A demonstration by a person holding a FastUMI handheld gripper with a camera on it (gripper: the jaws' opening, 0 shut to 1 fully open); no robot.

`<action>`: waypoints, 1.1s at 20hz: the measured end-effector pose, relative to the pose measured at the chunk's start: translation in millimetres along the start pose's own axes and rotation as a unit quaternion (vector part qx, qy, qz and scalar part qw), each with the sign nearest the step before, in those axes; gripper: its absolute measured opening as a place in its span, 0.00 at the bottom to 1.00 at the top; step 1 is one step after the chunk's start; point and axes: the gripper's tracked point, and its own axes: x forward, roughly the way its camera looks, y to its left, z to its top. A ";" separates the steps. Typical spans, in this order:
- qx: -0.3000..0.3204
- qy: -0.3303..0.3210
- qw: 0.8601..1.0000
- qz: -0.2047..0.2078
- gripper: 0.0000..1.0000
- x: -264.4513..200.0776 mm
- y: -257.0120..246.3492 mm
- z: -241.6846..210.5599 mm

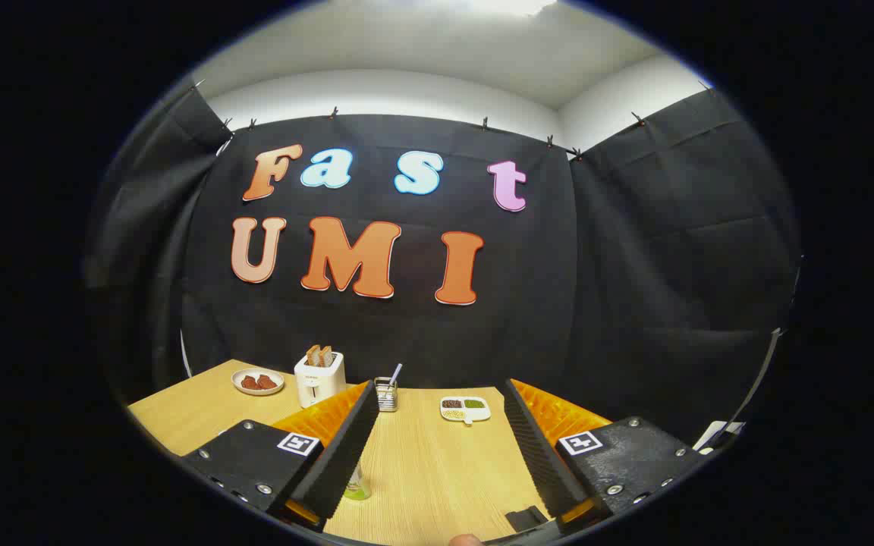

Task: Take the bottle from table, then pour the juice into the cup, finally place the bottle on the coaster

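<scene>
The gripper [437, 447] has its 2 fingers spread wide with nothing between them. The bottle [358, 485] stands low beside the left finger [342, 455], partly hidden behind it, so the gripper should shift left and down.

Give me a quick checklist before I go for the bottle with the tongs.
1. Tongs open: ok, fingers wide apart, nothing between them.
2. Bottle located: ok, low beside the left finger, mostly hidden.
3. Bottle between the fingers: not ok.
4. Cup located: cannot tell.
5. Coaster located: cannot tell.
6. Table ahead: ok; toaster, plate, divided dish sit far back.
</scene>
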 end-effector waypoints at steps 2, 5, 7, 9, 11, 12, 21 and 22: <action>0.012 0.005 1.000 0.001 0.99 3.1 -1.8 -3.2; 0.012 0.008 1.000 -0.004 0.99 8.1 -5.2 -6.3; 0.008 0.008 1.000 -0.005 0.99 9.4 -5.0 -6.9; 0.006 0.008 1.000 -0.005 0.99 10.0 -5.2 -6.5; 0.005 0.008 1.000 -0.003 0.99 11.1 -4.3 -6.3; 0.006 0.009 1.000 -0.002 0.99 10.6 -3.7 -7.6; 0.016 0.016 1.000 0.010 0.99 16.8 5.8 -18.0; 0.014 0.015 1.000 0.009 0.99 18.7 6.3 -18.6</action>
